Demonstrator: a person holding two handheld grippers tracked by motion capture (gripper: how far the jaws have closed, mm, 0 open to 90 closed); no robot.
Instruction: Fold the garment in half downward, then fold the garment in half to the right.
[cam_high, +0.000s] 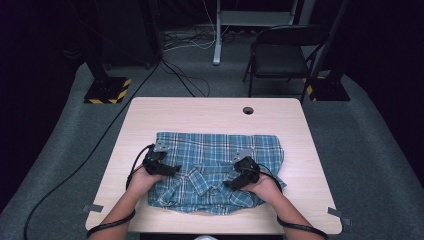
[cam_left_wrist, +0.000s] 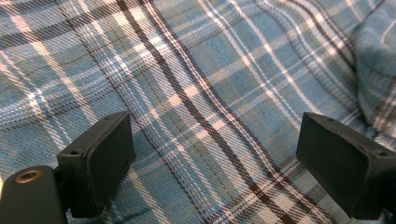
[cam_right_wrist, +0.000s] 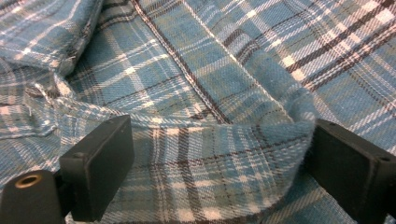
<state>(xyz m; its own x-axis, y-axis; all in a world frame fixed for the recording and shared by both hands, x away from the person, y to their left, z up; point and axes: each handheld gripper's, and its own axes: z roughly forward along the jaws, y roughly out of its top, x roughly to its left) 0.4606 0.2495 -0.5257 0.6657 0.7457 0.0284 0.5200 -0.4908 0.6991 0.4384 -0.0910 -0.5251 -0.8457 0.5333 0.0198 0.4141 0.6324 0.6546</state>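
— Where was the shirt (cam_high: 220, 170)?

— It lay on the pale wooden worktop (cam_high: 210, 112), toward the person's edge; a blue plaid one, its far part spread flat, its near part bunched into folds.

— And the left hand-held gripper (cam_high: 172, 170)?

— It rested on the left side of the cloth, held in the person's left hand (cam_high: 142, 181); in the left gripper view its two black jaws stood spread wide, with flat plaid fabric between them and nothing pinched.

— The right hand-held gripper (cam_high: 230, 183)?

— It sat on the right side of the shirt, in the right hand (cam_high: 265, 187); in the right gripper view its jaws were spread too, and a raised fold of fabric (cam_right_wrist: 261, 140) ran across the gap, touching the right-hand jaw; the jaws were not pressed onto it.

— Anything beyond the worktop?

— A folding chair (cam_high: 282, 55) stood on the floor behind it; cables trailed there as well.
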